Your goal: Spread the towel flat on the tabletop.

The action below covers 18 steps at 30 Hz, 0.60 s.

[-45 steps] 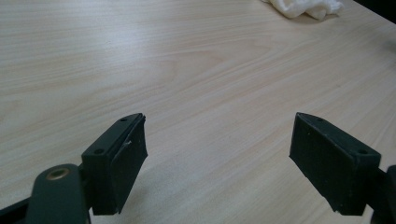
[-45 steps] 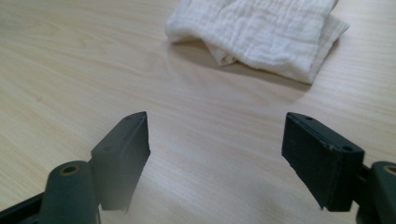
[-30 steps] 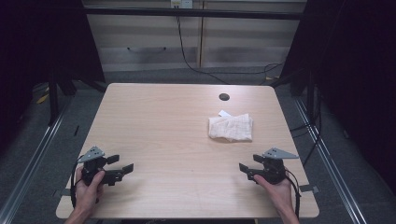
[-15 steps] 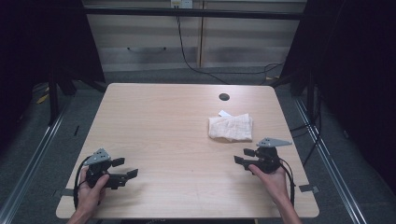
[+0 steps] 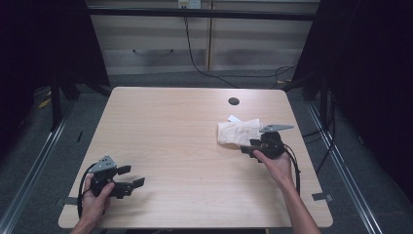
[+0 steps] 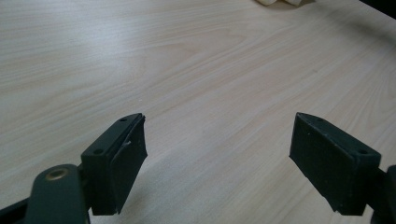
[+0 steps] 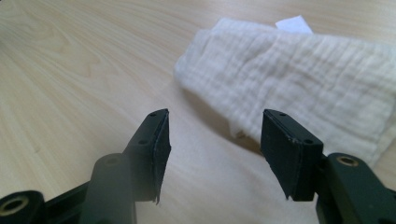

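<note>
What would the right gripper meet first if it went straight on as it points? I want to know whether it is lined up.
Probably the white cloth: its near edge lies just beyond the open right gripper.

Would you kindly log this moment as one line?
right hand-held gripper: open, just narrowed, nothing between, at cloth edge | left hand-held gripper: open

Open desk, one soft obstacle

Bare desk (image 5: pixel 175 141) lay free left and near; only the cloth (image 5: pixel 238 131) blocked the far right.

A light wooden table (image 5: pixel 170 126) stands on grey carpet (image 5: pixel 58 141); beyond it, pale cabinets (image 5: pixel 156 44) between dark curtains (image 5: pixel 375 73).
</note>
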{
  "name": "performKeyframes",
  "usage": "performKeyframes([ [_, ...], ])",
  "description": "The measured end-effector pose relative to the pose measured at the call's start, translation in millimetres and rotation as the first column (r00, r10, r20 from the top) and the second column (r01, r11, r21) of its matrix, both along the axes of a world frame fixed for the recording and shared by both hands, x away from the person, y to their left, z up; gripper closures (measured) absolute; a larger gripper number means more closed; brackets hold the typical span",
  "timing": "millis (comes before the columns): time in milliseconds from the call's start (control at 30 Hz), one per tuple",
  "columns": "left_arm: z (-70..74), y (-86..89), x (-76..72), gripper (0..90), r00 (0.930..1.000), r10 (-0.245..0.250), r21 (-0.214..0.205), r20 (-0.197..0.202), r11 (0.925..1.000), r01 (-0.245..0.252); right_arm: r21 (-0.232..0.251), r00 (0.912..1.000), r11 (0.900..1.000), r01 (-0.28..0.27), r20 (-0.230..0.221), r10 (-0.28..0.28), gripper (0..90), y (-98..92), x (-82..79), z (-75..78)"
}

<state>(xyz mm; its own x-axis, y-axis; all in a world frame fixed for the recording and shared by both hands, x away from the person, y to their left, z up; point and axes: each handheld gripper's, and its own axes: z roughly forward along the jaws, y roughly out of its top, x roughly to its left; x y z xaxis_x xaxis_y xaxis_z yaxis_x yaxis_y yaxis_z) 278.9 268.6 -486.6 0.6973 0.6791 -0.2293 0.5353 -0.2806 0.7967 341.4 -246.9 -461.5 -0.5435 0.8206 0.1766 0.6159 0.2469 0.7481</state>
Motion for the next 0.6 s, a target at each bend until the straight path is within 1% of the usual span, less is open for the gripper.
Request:
performKeyframes([
  [67, -0.2, -0.9, 0.2, 18.3, 1.0000, -0.001, 0.001, -0.003, 1.0000, 0.001, -0.016, 1.0000, 0.9998, 0.006, 0.000, -0.006, 42.7, -0.8, 7.1, 2.0],
  [133, 0.0, -1.1, -0.1, 18.2, 1.0000, -0.004, -0.001, -0.002, 1.0000, 0.004, -0.026, 0.9999, 0.9996, 0.010, -0.013, -0.011, 42.1, -2.8, 16.4, 0.9],
  [167, 0.0, -1.1, -0.1, 18.2, 1.0000, -0.004, -0.001, -0.002, 1.0000, 0.004, -0.026, 0.9999, 0.9996, 0.010, -0.013, -0.011, 42.1, -2.8, 16.4, 0.9],
  [200, 0.1, -0.9, -0.1, 18.3, 1.0000, -0.002, 0.000, -0.001, 1.0000, 0.002, -0.044, 0.9993, 0.9988, 0.022, -0.028, -0.023, 41.0, -3.8, 24.4, -0.8],
  [267, -0.1, -0.4, 0.2, 18.3, 1.0000, 0.004, 0.000, 0.000, 1.0000, -0.004, -0.045, 0.9995, 0.9988, 0.017, -0.024, -0.018, 40.4, -4.5, 27.4, -1.7],
  [300, -0.4, -0.1, 0.7, 18.3, 1.0000, 0.009, -0.001, -0.004, 1.0000, -0.009, -0.044, 0.9993, 0.9987, 0.024, -0.028, -0.025, 40.1, -4.8, 30.5, -2.0],
  [400, -0.6, -0.2, 0.9, 18.3, 1.0000, 0.010, 0.001, -0.003, 1.0000, -0.010, -0.069, 0.9994, 0.9974, 0.020, -0.028, -0.022, 39.5, -2.6, 41.7, 1.6],
  [433, -0.4, -0.4, 0.6, 18.3, 1.0000, 0.008, -0.001, 0.000, 1.0000, -0.008, -0.069, 0.9994, 0.9974, 0.020, -0.028, -0.022, 39.5, -2.6, 41.7, 1.6],
  [467, 0.2, -0.1, 0.0, 18.3, 1.0000, 0.002, 0.000, 0.004, 1.0000, -0.002, -0.081, 0.9993, 0.9965, 0.021, -0.028, -0.023, 39.1, -0.1, 46.7, 4.1],
  [500, 0.2, -0.1, 0.0, 18.3, 1.0000, 0.002, 0.000, 0.004, 1.0000, -0.002, -0.081, 0.9993, 0.9965, 0.021, -0.028, -0.023, 39.1, -0.1, 46.7, 4.1],
  [533, 0.4, 0.1, -0.3, 18.3, 1.0000, 0.003, 0.001, 0.006, 1.0000, -0.003, -0.091, 0.9994, 0.9957, 0.020, -0.028, -0.022, 38.2, 1.8, 52.6, 5.4],
  [567, 0.4, 0.2, -0.3, 18.2, 1.0000, 0.003, 0.000, 0.006, 1.0000, -0.003, -0.101, 0.9991, 0.9946, 0.025, -0.032, -0.028, 37.4, 2.7, 54.9, 5.6],
  [600, 0.4, 0.2, -0.3, 18.2, 1.0000, 0.003, 0.000, 0.006, 1.0000, -0.003, -0.106, 0.9993, 0.9942, 0.020, -0.030, -0.023, 36.9, 3.0, 57.1, 5.1],
])
